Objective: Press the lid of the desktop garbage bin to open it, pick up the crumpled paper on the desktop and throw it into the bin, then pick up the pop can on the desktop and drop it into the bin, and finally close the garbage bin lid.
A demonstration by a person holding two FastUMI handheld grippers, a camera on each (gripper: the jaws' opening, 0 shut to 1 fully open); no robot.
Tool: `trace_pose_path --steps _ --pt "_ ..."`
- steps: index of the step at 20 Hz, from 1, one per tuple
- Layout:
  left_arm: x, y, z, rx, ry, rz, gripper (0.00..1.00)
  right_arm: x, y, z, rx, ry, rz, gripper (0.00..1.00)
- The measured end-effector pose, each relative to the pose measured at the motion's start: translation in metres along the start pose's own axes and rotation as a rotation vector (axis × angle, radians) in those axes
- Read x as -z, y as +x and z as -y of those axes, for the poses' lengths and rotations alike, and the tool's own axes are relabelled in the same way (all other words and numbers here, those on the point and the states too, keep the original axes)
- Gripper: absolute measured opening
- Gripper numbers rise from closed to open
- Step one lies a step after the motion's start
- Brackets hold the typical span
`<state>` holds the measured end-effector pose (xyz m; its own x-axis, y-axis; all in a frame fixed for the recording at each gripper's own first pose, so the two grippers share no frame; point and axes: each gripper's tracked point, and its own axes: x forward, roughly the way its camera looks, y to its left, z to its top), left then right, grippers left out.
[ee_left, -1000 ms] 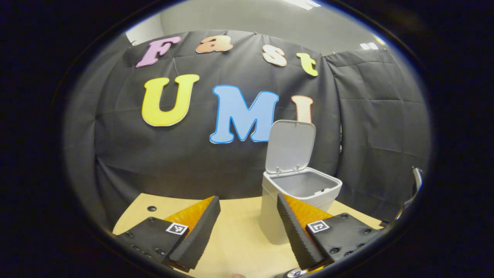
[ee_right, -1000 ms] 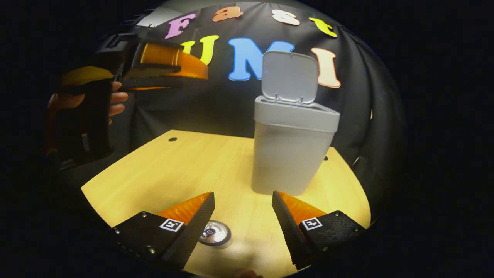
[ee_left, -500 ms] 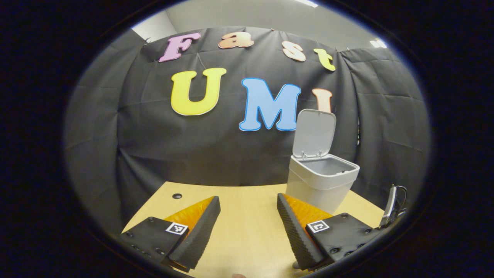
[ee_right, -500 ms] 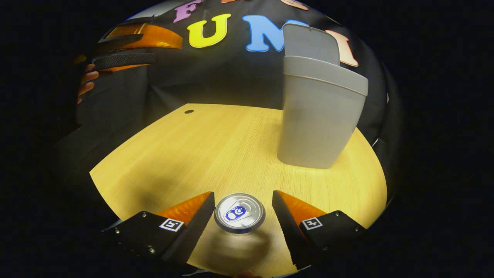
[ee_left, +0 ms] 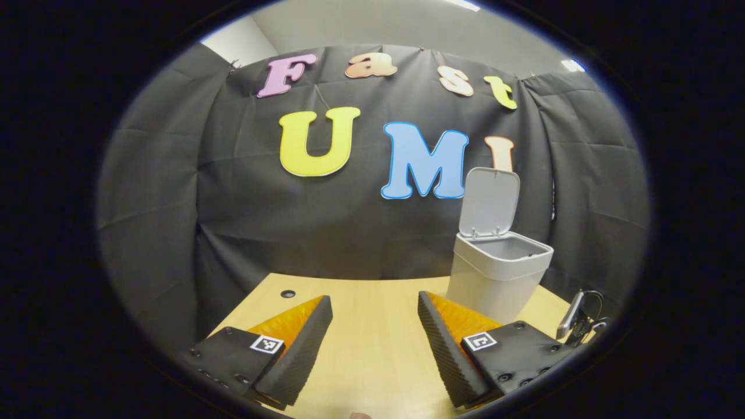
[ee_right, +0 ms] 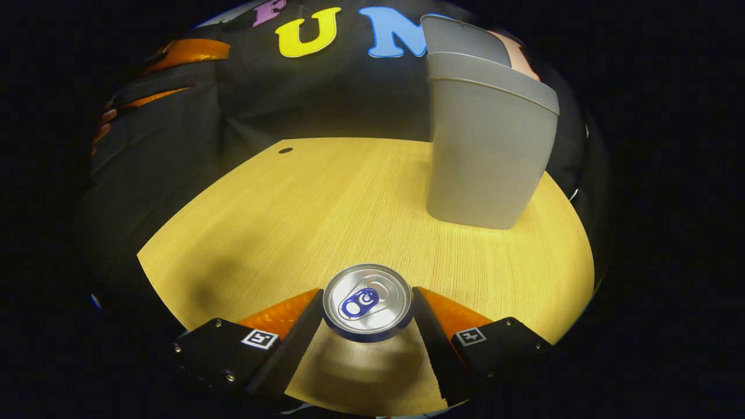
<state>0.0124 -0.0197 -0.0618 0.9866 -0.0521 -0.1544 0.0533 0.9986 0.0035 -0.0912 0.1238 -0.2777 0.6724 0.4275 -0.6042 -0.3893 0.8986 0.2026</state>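
Fingers, right: mine, flanking pop can, contact unclear
Fingers, left: mine, spread, empty
Bin: lid raised

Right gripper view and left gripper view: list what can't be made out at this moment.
- Right gripper view: the garbage bin interior is hidden by its own front wall, so whether the crumpled paper lies inside can't be told.
- Right gripper view: the pop can body is hidden under its top; whether the right tool presses it is unclear.
- Left gripper view: the small dark object at the desk edge is too small and distorted to identify.
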Motion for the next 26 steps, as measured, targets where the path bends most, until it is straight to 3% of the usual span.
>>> trace_pose_path --steps 1,9,16,26 --pt "-0.001 0.0 0.0 0.0 -0.001 0.001 0.97 0.001 0.001 0.0 -0.004 0.0 -0.003 0.86" --pt "-0.006 -0.001 0.006 0.001 -0.007 0.015 0.97 -0.021 -0.018 0.003 0.005 -0.045 0.043 0.8" --pt "-0.009 -0.004 -0.002 -0.031 -0.024 0.032 0.96 -0.123 -0.076 0.035 0.085 -0.07 0.255 0.8" --pt "-0.014 -0.014 -0.005 -0.064 -0.022 0.056 0.96 -0.236 -0.121 0.076 0.132 0.025 0.495 0.79"
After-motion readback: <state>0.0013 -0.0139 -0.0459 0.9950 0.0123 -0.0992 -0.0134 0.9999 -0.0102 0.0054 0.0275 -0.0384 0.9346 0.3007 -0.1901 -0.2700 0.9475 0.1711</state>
